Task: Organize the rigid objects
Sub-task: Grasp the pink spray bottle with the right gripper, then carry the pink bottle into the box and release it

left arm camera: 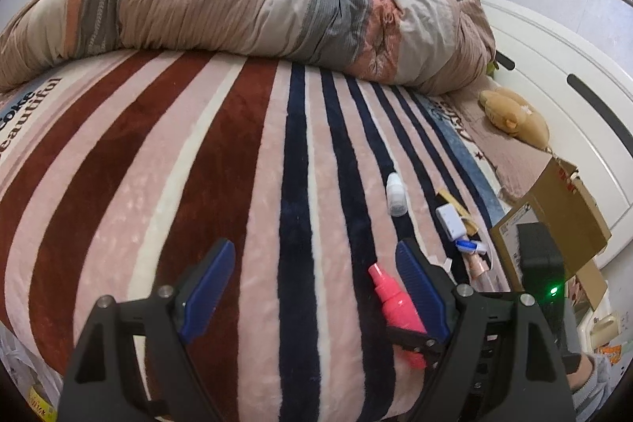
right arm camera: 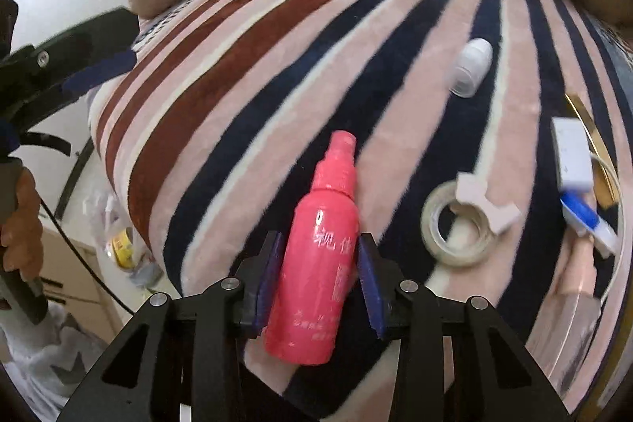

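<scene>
A pink spray bottle (right arm camera: 316, 256) lies on the striped bed blanket (right arm camera: 245, 74), between the blue pads of my right gripper (right arm camera: 320, 248), which is shut on its body. In the left wrist view the same bottle (left arm camera: 395, 303) shows beside my left gripper's right finger. My left gripper (left arm camera: 316, 263) is open and empty above the blanket (left arm camera: 198, 165). A small white bottle (right arm camera: 472, 68) lies further up the bed, also seen in the left wrist view (left arm camera: 396, 194). A tape roll (right arm camera: 455, 228) with a white plastic piece (right arm camera: 482, 200) lies to the right.
A white adapter box (right arm camera: 571, 155), a blue-and-white item (right arm camera: 589, 220) and a clear bottle (right arm camera: 573, 319) lie at the right edge. A rolled quilt (left arm camera: 237, 6) spans the far side. A cardboard box (left arm camera: 554, 220) and plush toy (left arm camera: 514, 115) sit near the white headboard (left arm camera: 554, 74).
</scene>
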The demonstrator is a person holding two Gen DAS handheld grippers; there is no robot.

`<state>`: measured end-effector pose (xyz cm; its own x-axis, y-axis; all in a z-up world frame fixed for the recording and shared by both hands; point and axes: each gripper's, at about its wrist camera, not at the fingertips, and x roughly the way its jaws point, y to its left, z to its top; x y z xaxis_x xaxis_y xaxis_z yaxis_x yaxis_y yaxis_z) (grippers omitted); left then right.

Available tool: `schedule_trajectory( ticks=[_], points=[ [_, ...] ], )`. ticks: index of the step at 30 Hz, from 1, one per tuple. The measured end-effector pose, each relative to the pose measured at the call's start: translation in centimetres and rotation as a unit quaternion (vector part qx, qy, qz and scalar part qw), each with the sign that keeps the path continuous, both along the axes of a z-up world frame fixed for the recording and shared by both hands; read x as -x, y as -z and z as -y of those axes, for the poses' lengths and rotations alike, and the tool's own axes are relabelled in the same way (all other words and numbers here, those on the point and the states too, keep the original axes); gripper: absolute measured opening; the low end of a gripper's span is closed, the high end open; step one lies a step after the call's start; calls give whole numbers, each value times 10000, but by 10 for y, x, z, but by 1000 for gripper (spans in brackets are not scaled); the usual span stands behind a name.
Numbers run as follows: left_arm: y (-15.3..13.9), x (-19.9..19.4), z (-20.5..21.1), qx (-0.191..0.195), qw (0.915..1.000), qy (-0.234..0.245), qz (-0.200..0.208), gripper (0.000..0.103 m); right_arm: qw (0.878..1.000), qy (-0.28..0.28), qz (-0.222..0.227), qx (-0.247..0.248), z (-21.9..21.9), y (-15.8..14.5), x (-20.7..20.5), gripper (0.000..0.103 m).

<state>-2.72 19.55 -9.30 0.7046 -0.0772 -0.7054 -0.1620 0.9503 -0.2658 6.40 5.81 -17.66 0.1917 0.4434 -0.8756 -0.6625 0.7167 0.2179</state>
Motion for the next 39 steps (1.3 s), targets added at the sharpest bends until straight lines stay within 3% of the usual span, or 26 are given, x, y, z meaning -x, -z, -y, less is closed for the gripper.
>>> schedule_trajectory(
  ticks=[5, 8, 16, 18, 21, 22, 25, 31, 35, 39],
  points=[
    [5, 2, 6, 35, 9999, 74, -91, 81, 9991, -90, 342, 238, 12, -2, 23, 28],
    [10, 0, 13, 223, 9990, 359, -151, 81, 9993, -44, 366, 9, 12, -3, 21, 27],
    [-7, -19, 50, 1077, 9833, 1465, 116, 81, 9875, -399, 1316, -773, 34, -71, 41, 27],
    [-24, -24, 66, 1150, 9773, 1750, 317, 75, 9819, -415, 1504, -1075, 44, -92, 48, 27],
    [-50, -30, 86, 1318, 9671, 2098, 578, 54, 9731, -424, 1818, -1350, 60, -122, 54, 27],
    [-60, -32, 95, 1284, 9646, 2202, 671, 46, 9705, -392, 1924, -1398, 66, -131, 57, 27],
    [-87, -37, 127, 1073, 9578, 2503, 920, 37, 9651, -174, 2108, -1542, 100, -151, 59, 27],
    [-129, -58, 218, 411, 9417, 3142, 1129, 31, 9569, 467, 2335, -1664, 172, -182, 56, 27],
    [-138, -73, 280, 164, 9288, 3532, 1106, 30, 9495, 961, 2476, -1670, 225, -190, 51, 27],
    [-128, -98, 329, 104, 9181, 3871, 846, 30, 9465, 1391, 2417, -1624, 275, -185, 47, 27]
  ],
)
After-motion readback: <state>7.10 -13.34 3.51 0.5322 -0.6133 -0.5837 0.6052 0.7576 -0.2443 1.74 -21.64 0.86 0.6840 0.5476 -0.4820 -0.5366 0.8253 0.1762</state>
